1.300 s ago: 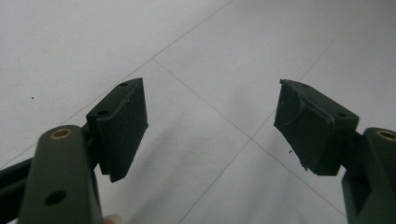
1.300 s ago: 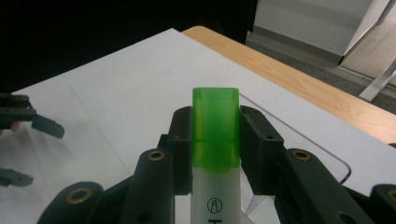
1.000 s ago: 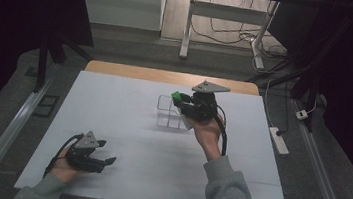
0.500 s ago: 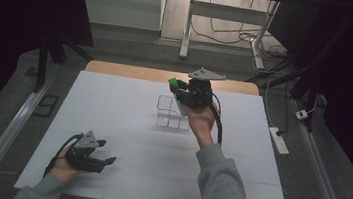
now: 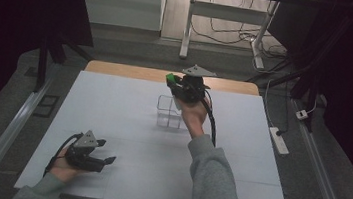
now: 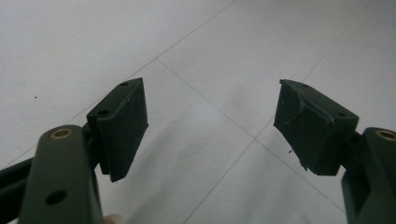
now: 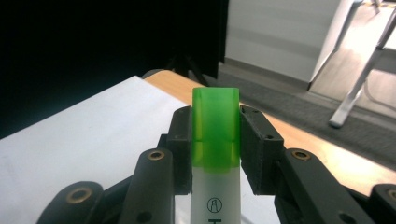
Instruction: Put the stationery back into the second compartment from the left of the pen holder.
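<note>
We hold a highlighter in the right hand-held gripper, its jaws clamped on either side of the green cap, white barrel running back toward the palm. In the high view the marker sits raised above the counter, just beyond and over a clear box that stands below and nearer to us than the jaws. Our guess is the marker is meant for that box; if so, the pick is done and the lowering and release are left. The left hand-held gripper rests low on the counter with its jaws spread wide and nothing between them. Ahead of the right hand-held gripper lies the counter's far wooden edge, close by; bare counter spreads on both sides.
</note>
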Demonstrator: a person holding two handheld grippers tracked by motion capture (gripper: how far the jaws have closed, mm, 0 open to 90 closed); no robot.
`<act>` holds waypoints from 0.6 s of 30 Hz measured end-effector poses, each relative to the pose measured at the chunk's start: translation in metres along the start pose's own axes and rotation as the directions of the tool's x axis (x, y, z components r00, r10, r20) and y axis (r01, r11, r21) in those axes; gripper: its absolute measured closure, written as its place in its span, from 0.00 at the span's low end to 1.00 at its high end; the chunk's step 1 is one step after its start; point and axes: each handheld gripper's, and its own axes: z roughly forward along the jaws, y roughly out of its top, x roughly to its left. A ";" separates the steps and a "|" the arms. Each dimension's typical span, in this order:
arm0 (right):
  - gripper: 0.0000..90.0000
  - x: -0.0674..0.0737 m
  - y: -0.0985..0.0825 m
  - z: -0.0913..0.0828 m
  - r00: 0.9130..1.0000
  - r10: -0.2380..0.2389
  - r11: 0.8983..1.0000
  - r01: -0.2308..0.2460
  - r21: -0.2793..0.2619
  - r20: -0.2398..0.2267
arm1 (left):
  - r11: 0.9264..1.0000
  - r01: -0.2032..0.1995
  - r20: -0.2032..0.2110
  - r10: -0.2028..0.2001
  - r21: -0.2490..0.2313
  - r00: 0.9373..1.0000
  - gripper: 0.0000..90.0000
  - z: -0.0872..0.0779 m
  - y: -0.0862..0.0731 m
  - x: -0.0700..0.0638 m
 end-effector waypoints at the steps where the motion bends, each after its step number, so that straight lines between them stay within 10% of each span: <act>1: 0.74 -0.001 0.000 0.003 1.000 0.000 1.000 0.000 -0.005 0.004 | 1.000 0.000 0.001 0.000 0.000 1.000 0.28 0.000 0.000 0.000; 18: 0.73 -0.015 -0.014 0.022 0.999 0.041 0.999 -0.040 -0.035 0.024 | 1.000 0.009 0.007 -0.009 0.010 1.000 0.28 0.002 -0.002 0.004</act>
